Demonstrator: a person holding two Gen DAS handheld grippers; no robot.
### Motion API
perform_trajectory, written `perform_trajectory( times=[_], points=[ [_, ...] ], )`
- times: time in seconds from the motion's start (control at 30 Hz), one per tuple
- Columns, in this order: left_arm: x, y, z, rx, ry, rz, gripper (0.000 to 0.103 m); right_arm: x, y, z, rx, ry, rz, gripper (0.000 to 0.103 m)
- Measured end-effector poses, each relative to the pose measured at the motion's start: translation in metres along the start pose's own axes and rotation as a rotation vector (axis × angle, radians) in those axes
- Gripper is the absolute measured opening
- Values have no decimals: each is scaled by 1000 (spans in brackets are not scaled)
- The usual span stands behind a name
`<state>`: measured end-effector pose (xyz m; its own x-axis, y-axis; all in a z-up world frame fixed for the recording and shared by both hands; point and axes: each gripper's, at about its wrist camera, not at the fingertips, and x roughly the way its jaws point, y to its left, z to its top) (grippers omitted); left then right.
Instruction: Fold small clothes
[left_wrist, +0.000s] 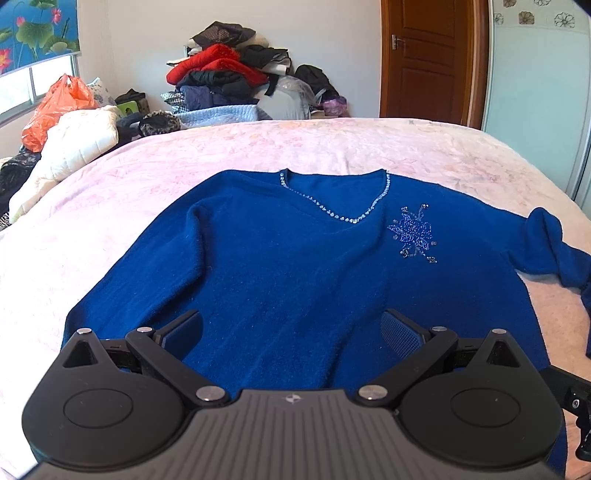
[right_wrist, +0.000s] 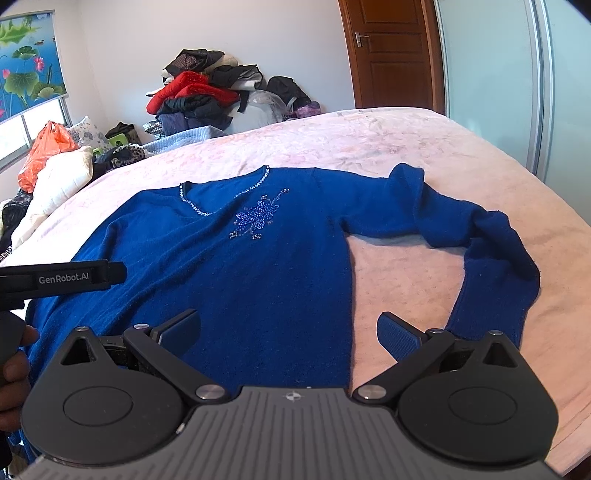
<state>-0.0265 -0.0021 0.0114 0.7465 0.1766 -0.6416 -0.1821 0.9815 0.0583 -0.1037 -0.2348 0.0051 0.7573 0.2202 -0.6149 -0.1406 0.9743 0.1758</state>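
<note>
A blue sweater (left_wrist: 295, 266) with a beaded V-neck and a beaded flower lies flat, front up, on the pink bedspread (left_wrist: 110, 206). It also shows in the right wrist view (right_wrist: 236, 266), where its right sleeve (right_wrist: 491, 254) bends back toward me. My left gripper (left_wrist: 291, 332) is open and empty above the sweater's lower hem. My right gripper (right_wrist: 290, 332) is open and empty above the hem's right side edge. The left gripper's body (right_wrist: 62, 278) shows at the left of the right wrist view.
A pile of clothes (left_wrist: 229, 74) is stacked against the far wall. A white quilted jacket (left_wrist: 70, 147) and an orange plastic bag (left_wrist: 51, 107) lie at the bed's left side. A wooden door (left_wrist: 428, 55) and a sliding wardrobe panel (left_wrist: 535, 92) stand at the right.
</note>
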Motion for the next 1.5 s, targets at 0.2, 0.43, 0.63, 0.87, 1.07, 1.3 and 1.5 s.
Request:
perform_trajectory(
  times=[0.2,0.43,0.63,0.87,1.07,1.3,1.5],
  points=[
    [0,3,0,-7,1,-5,103,-1,4,-1,-24,-3,9,103],
    [2,3,0,-15,9,4,103,-1,4,-1,-20,-3,7,103],
    [4,4,-1,-18,17,10,103,-2,4,-1,-21,-7,9,103],
    [1,3,-1,-13,4,23,103,-4,5,-2,-33,-25,22,103],
    [1,4,-2,-14,7,18,103,-6,7,-2,-48,-34,19,103],
    [3,6,-2,-8,18,10,103,-4,6,-1,-43,-22,-6,103],
    [3,7,-2,7,37,-10,103,-7,1,2,-44,-36,-30,103]
  ],
)
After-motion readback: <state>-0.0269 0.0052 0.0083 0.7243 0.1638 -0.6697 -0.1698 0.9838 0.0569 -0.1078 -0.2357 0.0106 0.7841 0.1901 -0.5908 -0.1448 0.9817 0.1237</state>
